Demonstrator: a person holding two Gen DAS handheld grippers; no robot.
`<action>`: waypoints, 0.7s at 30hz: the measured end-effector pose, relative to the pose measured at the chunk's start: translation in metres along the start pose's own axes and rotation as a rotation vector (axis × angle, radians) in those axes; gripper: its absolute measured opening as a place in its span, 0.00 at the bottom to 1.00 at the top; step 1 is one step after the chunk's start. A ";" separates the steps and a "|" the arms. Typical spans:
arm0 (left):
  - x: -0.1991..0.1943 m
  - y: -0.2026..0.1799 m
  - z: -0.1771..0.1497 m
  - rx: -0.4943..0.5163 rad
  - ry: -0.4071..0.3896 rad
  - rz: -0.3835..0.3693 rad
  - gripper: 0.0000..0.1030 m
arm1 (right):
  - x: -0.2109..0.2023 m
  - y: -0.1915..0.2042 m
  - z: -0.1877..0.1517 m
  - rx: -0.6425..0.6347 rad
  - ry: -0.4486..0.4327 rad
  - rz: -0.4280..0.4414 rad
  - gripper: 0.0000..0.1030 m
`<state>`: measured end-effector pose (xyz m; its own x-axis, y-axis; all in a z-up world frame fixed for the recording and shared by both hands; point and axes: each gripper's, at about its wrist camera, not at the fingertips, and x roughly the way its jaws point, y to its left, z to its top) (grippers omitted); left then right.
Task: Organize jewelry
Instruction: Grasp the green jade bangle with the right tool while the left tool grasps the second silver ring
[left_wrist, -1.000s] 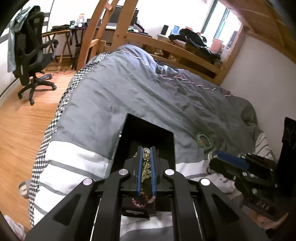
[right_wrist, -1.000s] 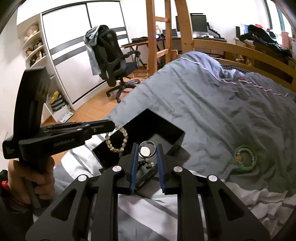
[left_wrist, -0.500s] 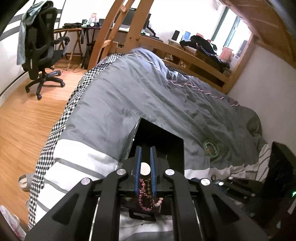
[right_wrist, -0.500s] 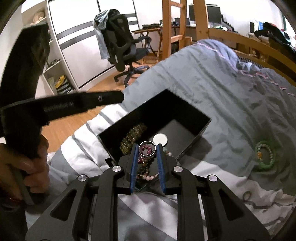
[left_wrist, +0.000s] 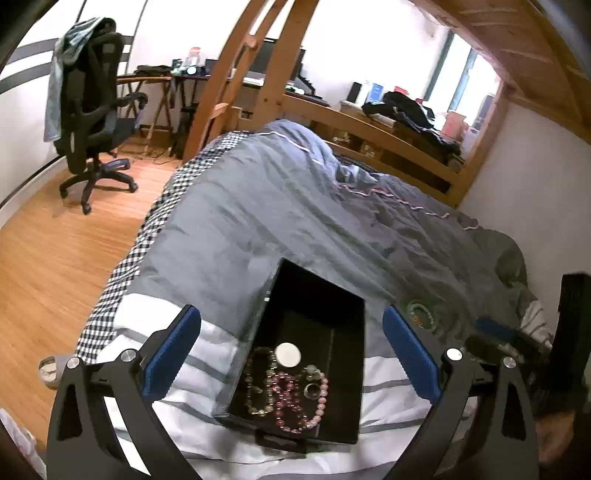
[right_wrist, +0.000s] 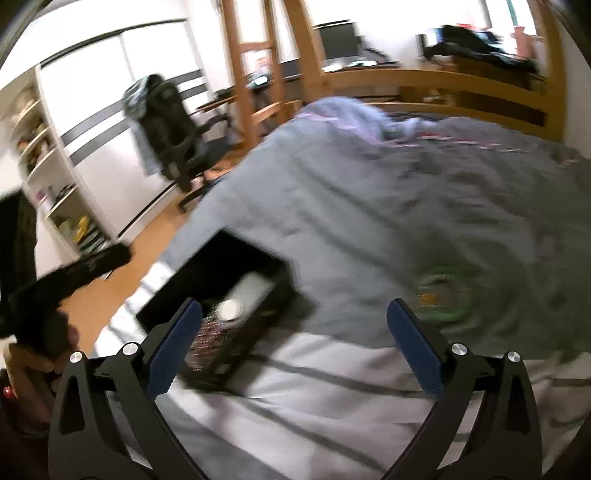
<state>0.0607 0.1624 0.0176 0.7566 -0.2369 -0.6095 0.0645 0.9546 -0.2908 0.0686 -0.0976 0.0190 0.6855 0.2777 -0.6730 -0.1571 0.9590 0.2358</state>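
A: Starting at the left, what sits between the left gripper (left_wrist: 291, 341) fingers?

B: The black jewelry box (left_wrist: 314, 295), lower centre of the left wrist view. The jaws have just been opening and stand spread wide, pinching nothing. The pink bead bracelet (left_wrist: 295, 400), a ring (left_wrist: 312, 389) and a white round disc (left_wrist: 288, 355) lie inside on the box floor.

A: And what's left out on the duvet (left_wrist: 295, 206)?

B: The green bead bracelet (left_wrist: 421, 314), just right of the box, beyond the right blue pad.

A: Which hand is nearer?

B: I judge the right. In the blurred right wrist view the right gripper (right_wrist: 294, 343) has also just been opening, empty, and the green bracelet (right_wrist: 439, 299) lies up and right of its right pad, the box at lower left.
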 end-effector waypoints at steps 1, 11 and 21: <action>0.000 -0.004 -0.001 0.009 -0.001 -0.009 0.94 | -0.006 -0.011 0.002 0.013 -0.008 -0.015 0.96; 0.017 -0.076 -0.019 0.198 0.043 -0.070 0.94 | -0.036 -0.086 -0.003 0.071 -0.007 -0.141 0.96; 0.073 -0.164 -0.060 0.460 0.170 -0.177 0.94 | -0.024 -0.121 -0.007 0.069 -0.036 -0.133 0.96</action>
<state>0.0664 -0.0221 -0.0230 0.5941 -0.3911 -0.7029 0.4900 0.8689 -0.0693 0.0660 -0.2204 0.0016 0.7226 0.1454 -0.6759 -0.0153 0.9808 0.1947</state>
